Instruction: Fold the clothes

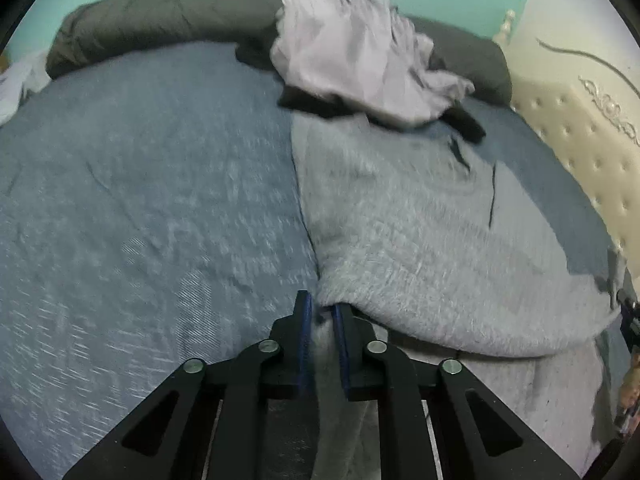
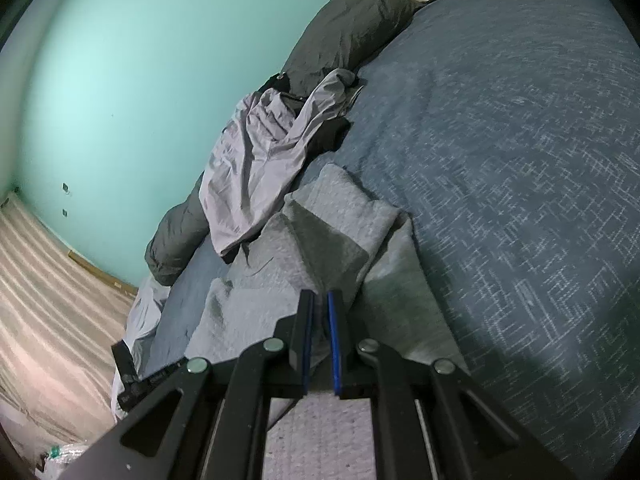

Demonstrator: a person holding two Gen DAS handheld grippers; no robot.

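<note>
A fuzzy grey sweater (image 1: 420, 232) lies spread on the blue bedspread (image 1: 140, 200), its near edge folded over. My left gripper (image 1: 322, 308) is shut on that sweater's edge, with cloth pinched between the blue pads and hanging down under the fingers. In the right wrist view the same grey sweater (image 2: 320, 232) rises in a fold, and my right gripper (image 2: 320, 296) is shut on its cloth at the fold's base. Behind the sweater a crumpled pale lilac garment (image 1: 360, 52) lies on dark clothing.
A dark grey duvet roll (image 1: 160, 20) runs along the bed's far edge by the teal wall (image 2: 120, 80). A cream tufted headboard (image 1: 580, 128) stands at the right. The lilac garment (image 2: 264, 148) and striped floor (image 2: 48, 288) show in the right view.
</note>
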